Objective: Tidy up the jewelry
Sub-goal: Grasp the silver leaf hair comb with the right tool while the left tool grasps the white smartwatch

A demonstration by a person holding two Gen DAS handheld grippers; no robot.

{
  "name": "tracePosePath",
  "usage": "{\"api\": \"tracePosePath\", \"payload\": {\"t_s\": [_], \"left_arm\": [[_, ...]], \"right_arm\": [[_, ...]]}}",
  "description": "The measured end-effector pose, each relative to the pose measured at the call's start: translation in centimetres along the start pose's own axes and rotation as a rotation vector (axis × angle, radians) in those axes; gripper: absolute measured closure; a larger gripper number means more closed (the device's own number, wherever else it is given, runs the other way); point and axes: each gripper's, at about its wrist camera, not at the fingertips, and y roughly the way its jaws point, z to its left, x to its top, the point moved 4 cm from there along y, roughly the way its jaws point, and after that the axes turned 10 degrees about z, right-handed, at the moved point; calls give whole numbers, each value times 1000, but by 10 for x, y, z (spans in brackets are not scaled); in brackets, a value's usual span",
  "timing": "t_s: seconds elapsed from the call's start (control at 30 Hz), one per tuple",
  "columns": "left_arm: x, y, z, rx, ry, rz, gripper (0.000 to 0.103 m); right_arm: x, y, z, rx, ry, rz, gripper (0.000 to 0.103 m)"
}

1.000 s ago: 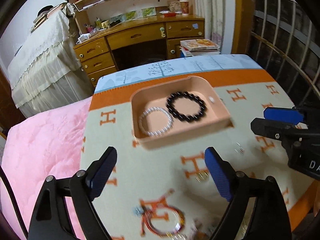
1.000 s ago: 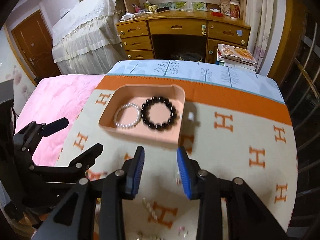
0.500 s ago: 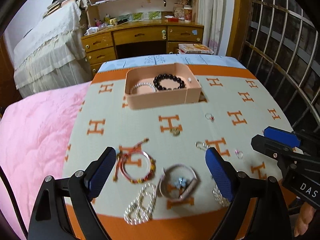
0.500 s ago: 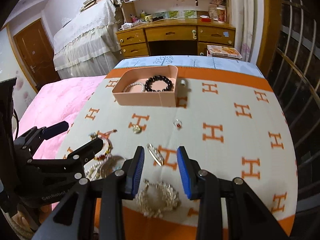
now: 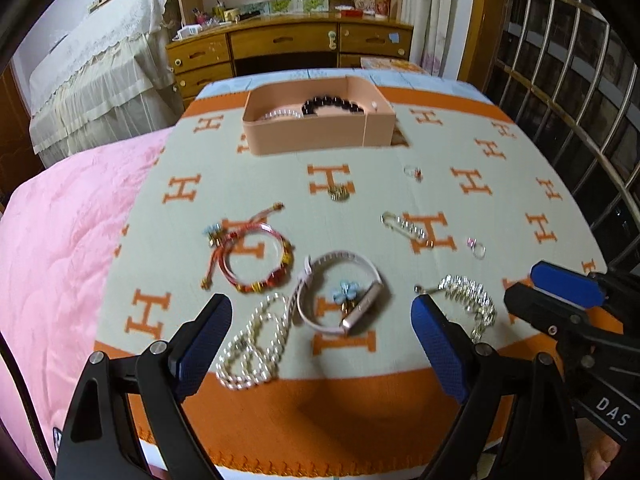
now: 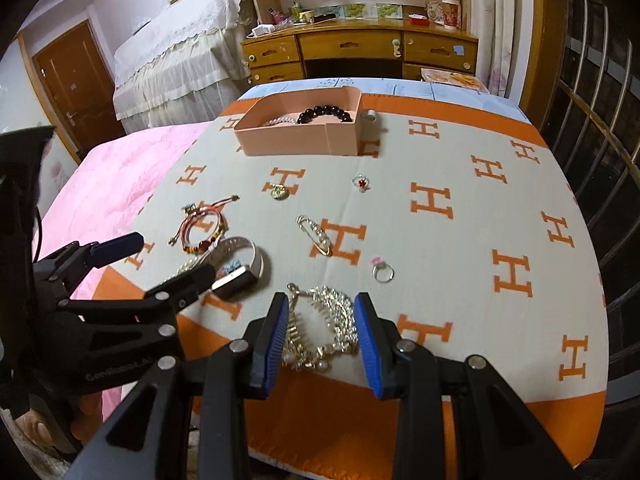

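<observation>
A pink tray [image 5: 316, 136] at the far side of the table holds a black bead bracelet [image 5: 334, 103] and a white pearl bracelet [image 5: 280, 114]; the tray also shows in the right wrist view [image 6: 296, 140]. Loose jewelry lies near the front edge: a red cord bracelet [image 5: 250, 256], a pearl strand [image 5: 252, 348], a pink watch band [image 5: 340, 292], a silver crystal bracelet [image 6: 324, 328], a brooch pin [image 6: 316, 236], rings [image 6: 382, 272]. My left gripper [image 5: 320, 344] is open and empty above the watch band. My right gripper [image 6: 320, 340] is open, its pads on either side of the crystal bracelet.
The table carries an orange-and-cream H-patterned cloth [image 5: 472, 184]. A pink bed [image 5: 60, 240] lies left. A wooden desk [image 5: 288, 44] stands behind. A metal window grille [image 5: 580, 80] is at the right. A small gold charm [image 5: 338, 194] and red-stone ring [image 6: 361, 182] lie mid-table.
Both grippers have pulled back from the tray toward the table's front edge and dropped lower. The loose jewelry has come into view. Both stay open and empty.
</observation>
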Motion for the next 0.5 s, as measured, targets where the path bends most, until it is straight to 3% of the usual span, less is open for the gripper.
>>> {"api": "tracePosePath", "payload": {"t_s": [0.3,0.5], "left_arm": [[-14,16,2,17,-1,65,13],[-24,32,22,20,-58,131,13]], "right_arm": [[-12,14,8,15,-55,49,69],[-15,26,16,53,-81,93,69]]}}
